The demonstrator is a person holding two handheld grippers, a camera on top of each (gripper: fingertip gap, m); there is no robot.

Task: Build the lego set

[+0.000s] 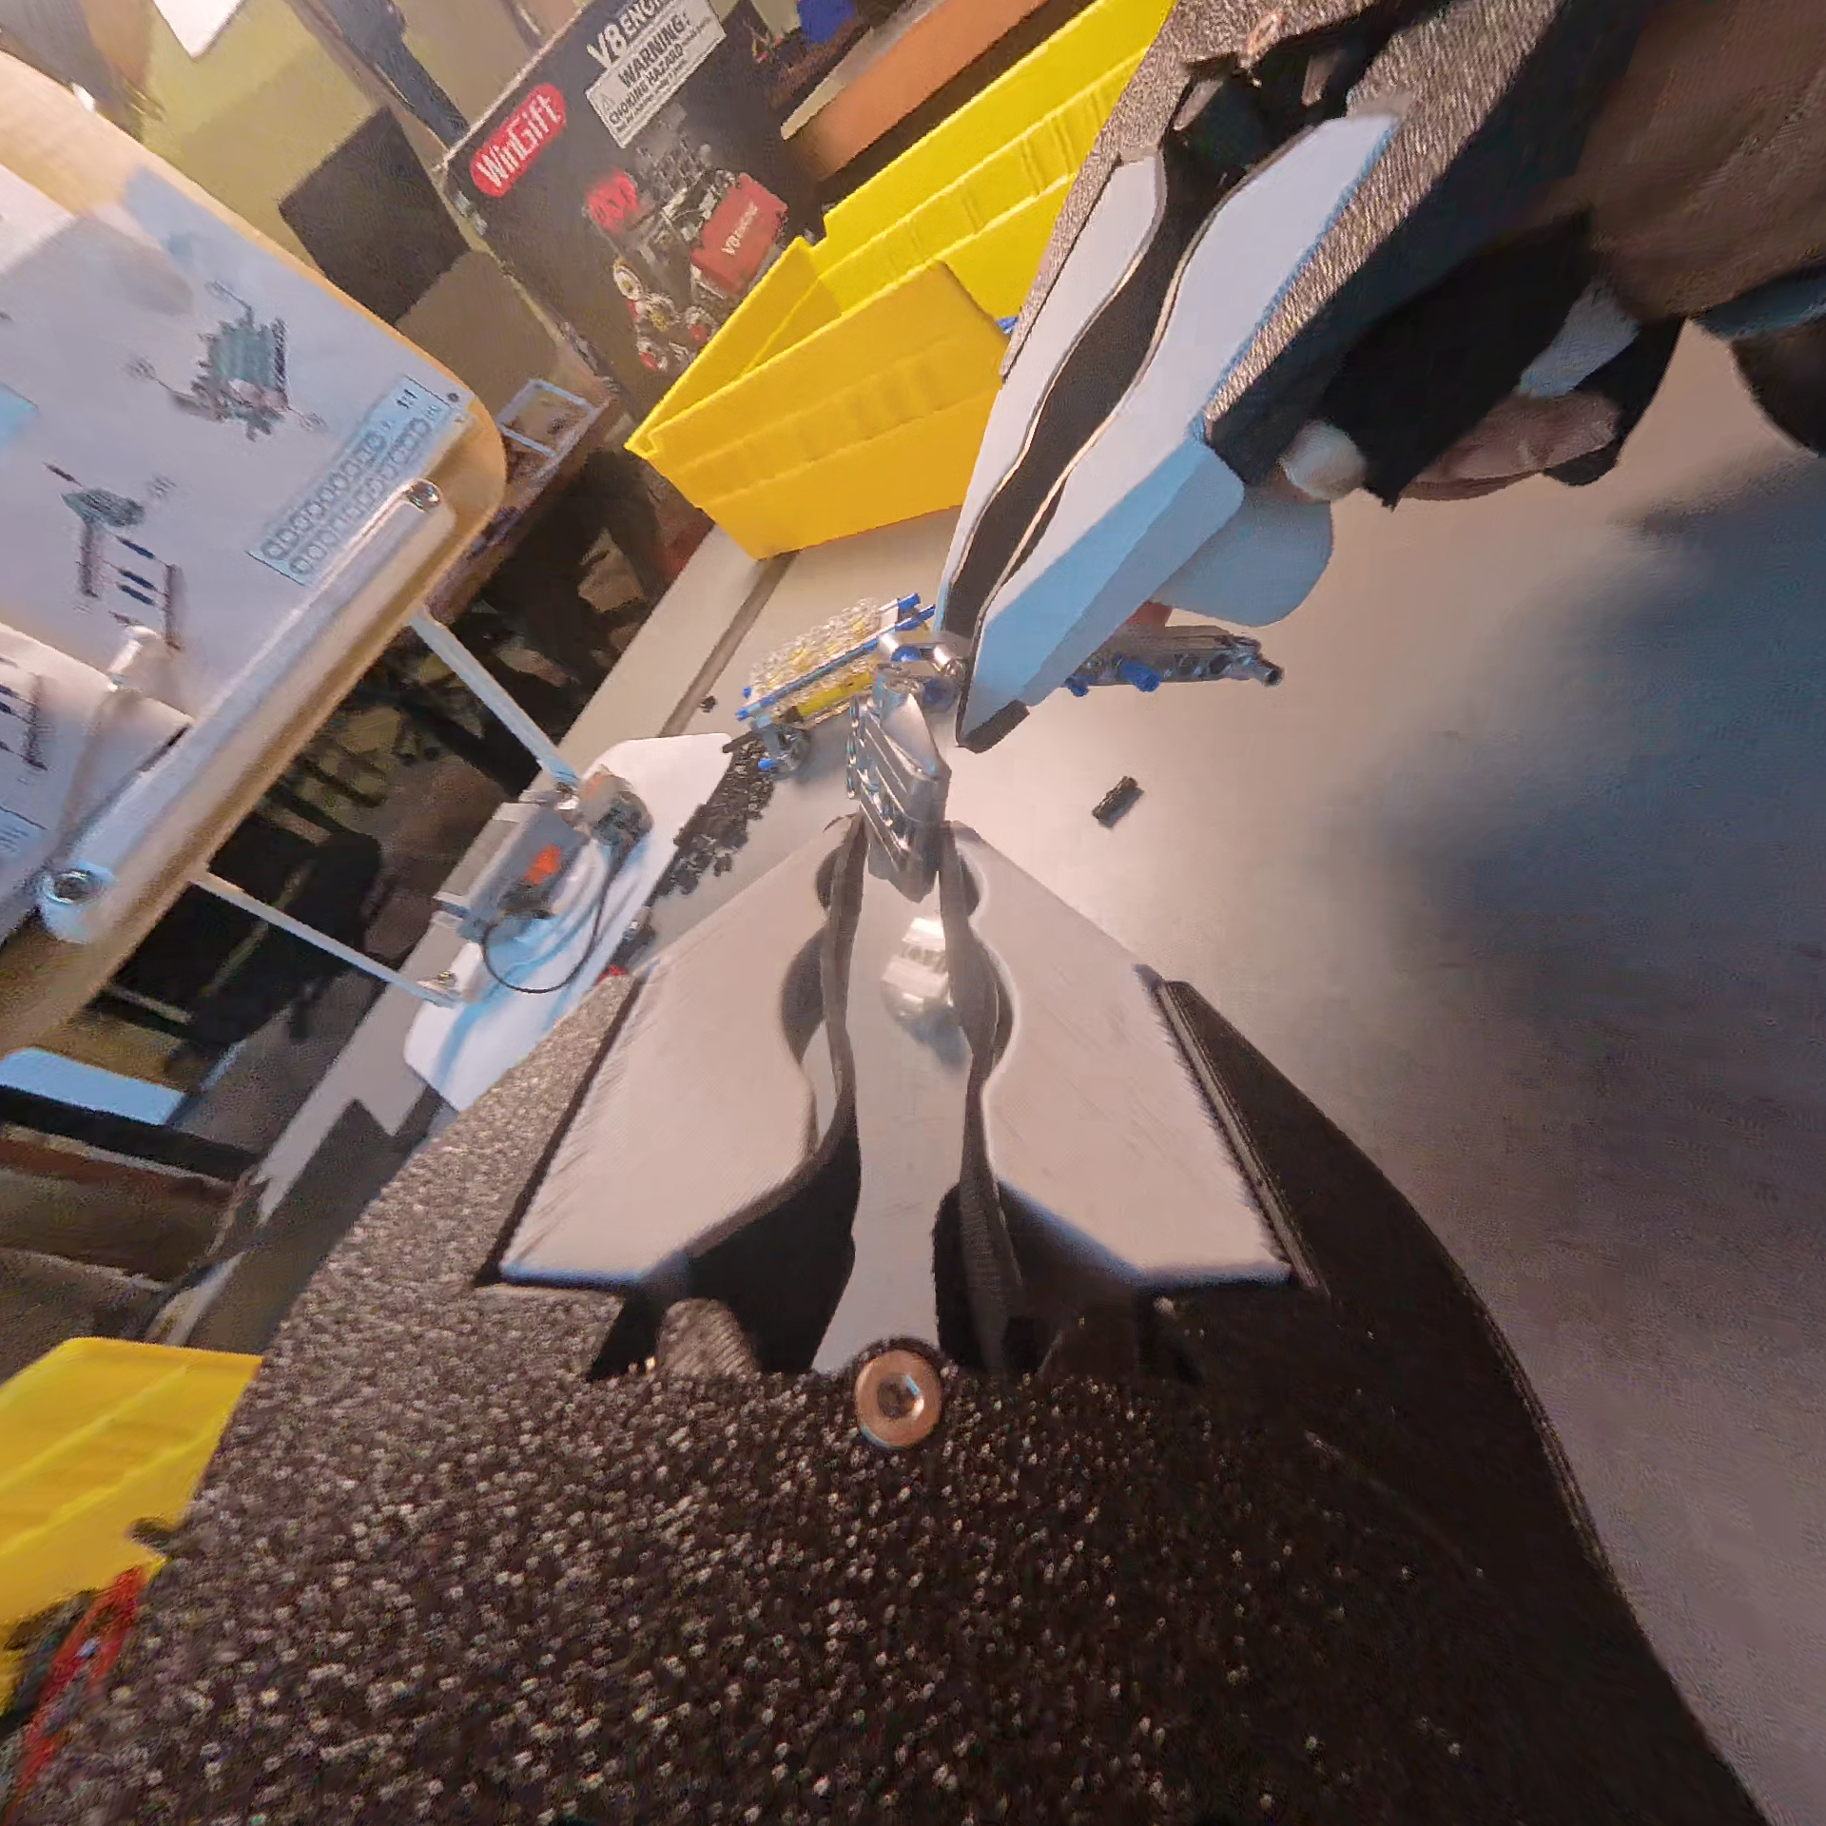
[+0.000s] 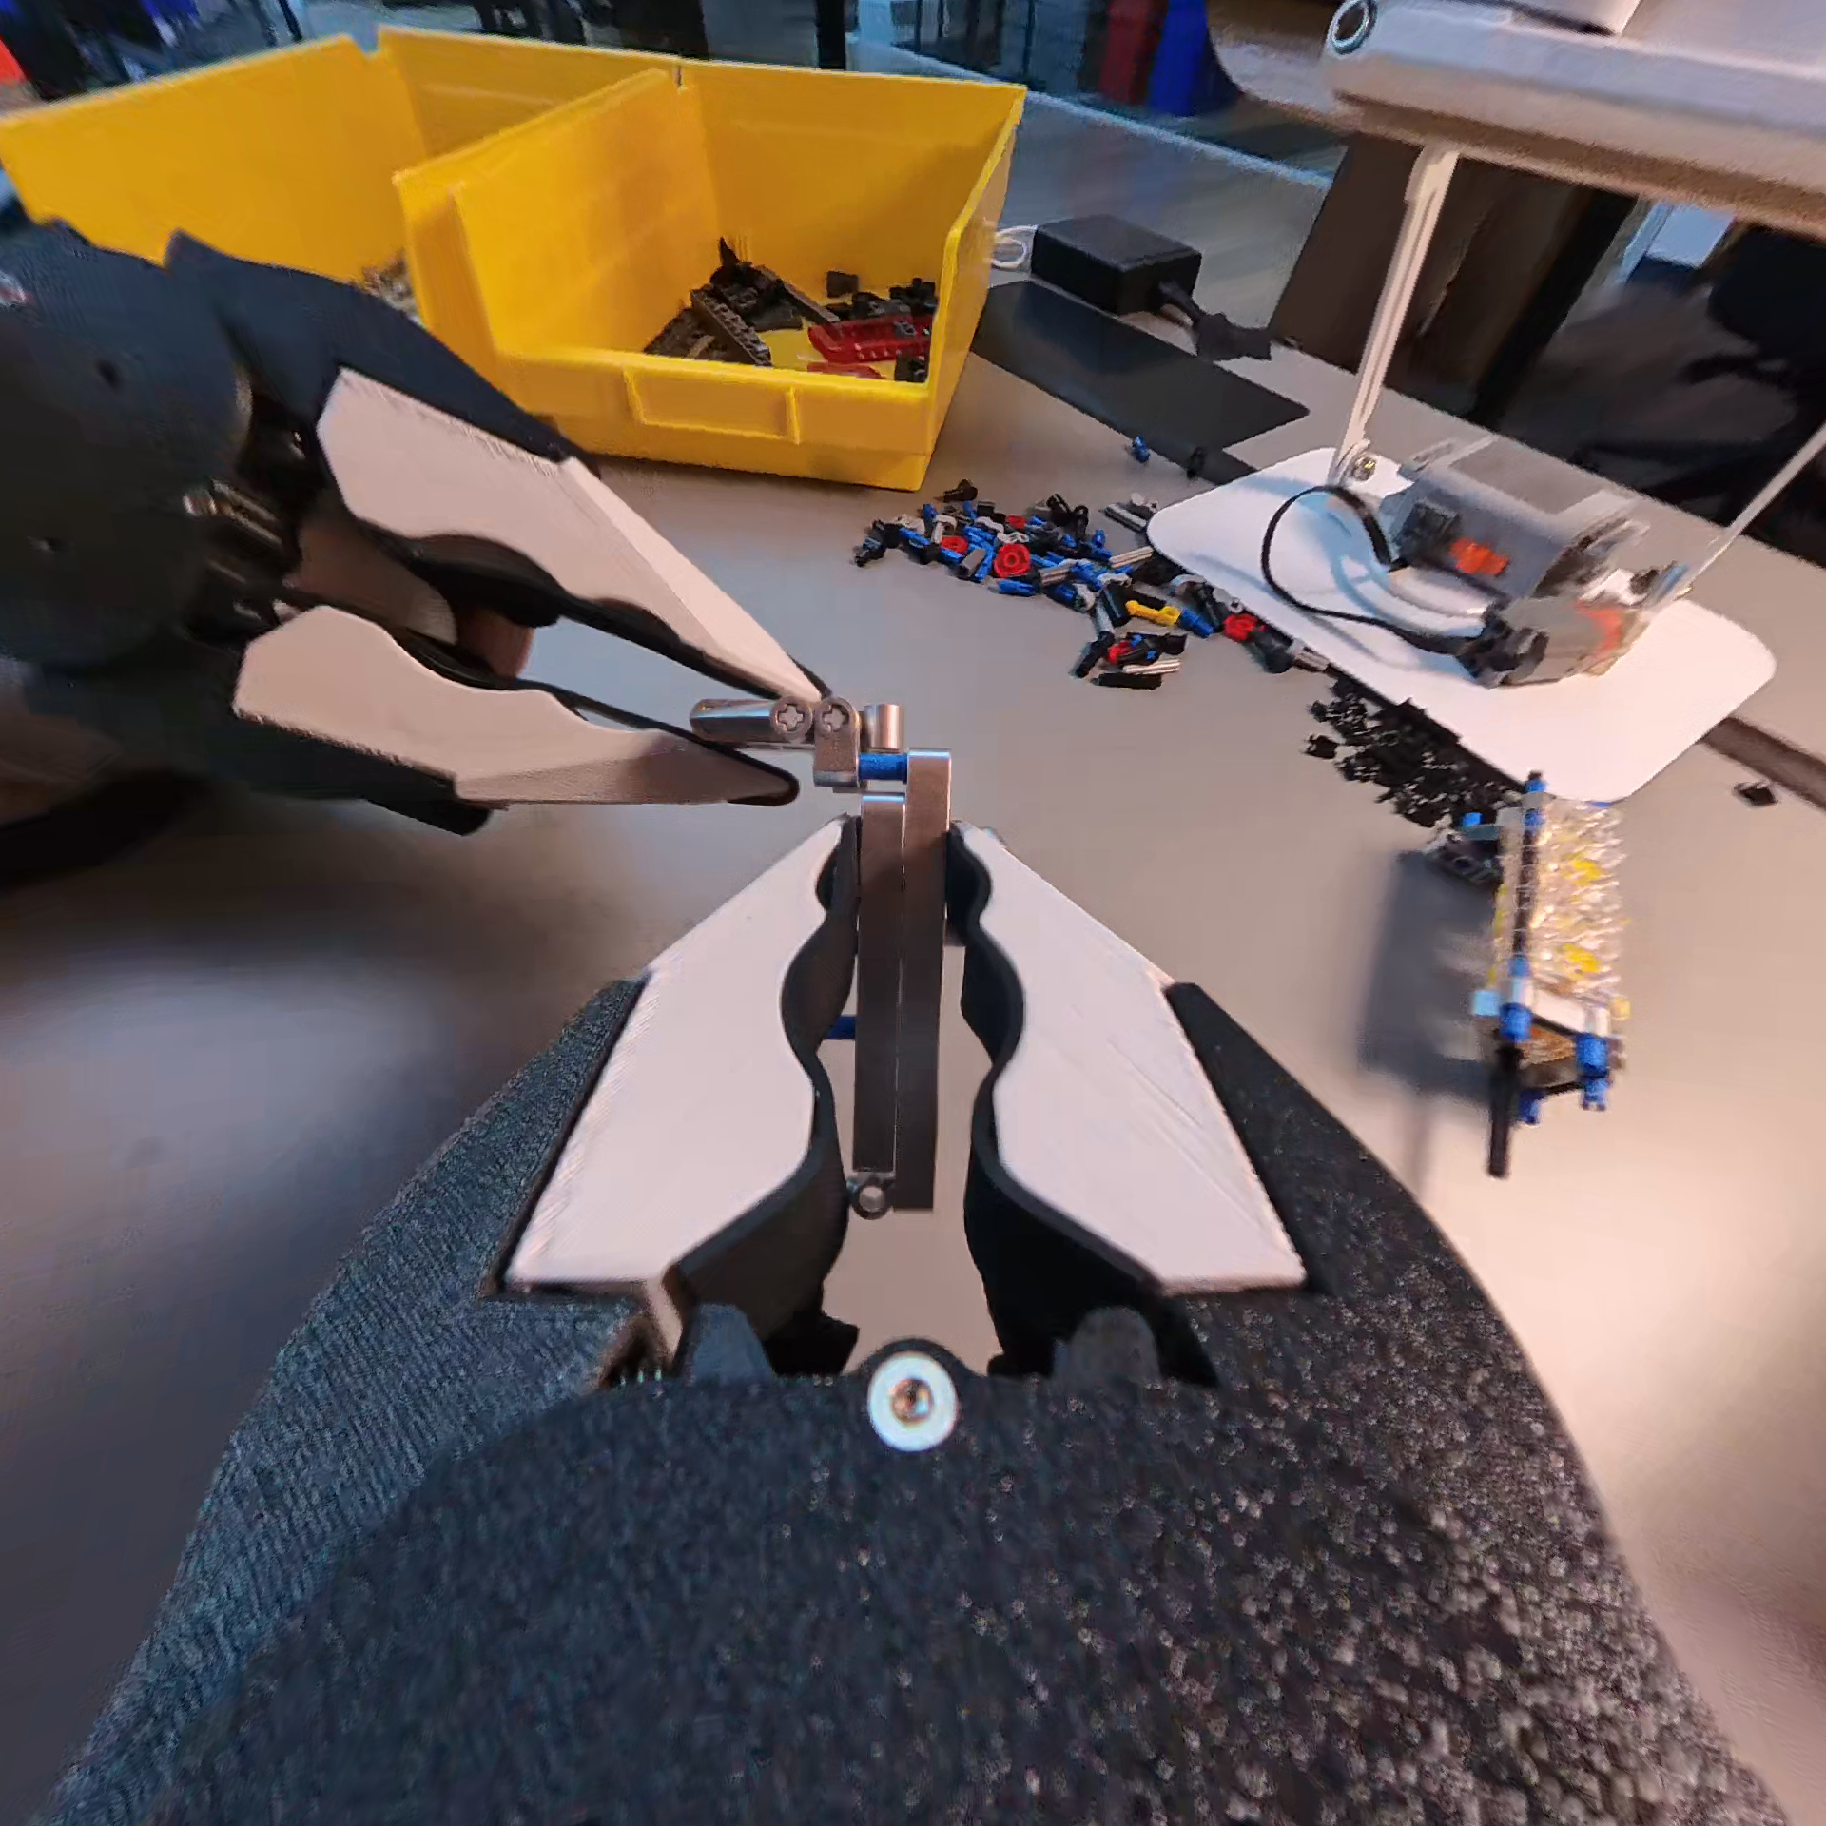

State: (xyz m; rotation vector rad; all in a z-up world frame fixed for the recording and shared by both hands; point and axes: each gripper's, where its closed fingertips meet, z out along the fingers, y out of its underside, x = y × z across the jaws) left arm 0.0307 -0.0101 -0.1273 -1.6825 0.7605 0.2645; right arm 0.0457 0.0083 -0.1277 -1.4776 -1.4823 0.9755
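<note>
Gripping a pair of grey beams between its fingers, the right gripper is clamped over the grey table. Left gripper pinches the grey connector at the beams' top end, yellow bin behind.

I work at a smooth grey table that catches a soft sheen of light. At its far side I see yellow plastic bins, one with dark and red pieces inside. A white-based stand on thin metal legs holds up a tilted wooden board with printed sheets on it. A dark printed carton leans behind the bins. Beyond that, the room is dim and blurred.
</note>
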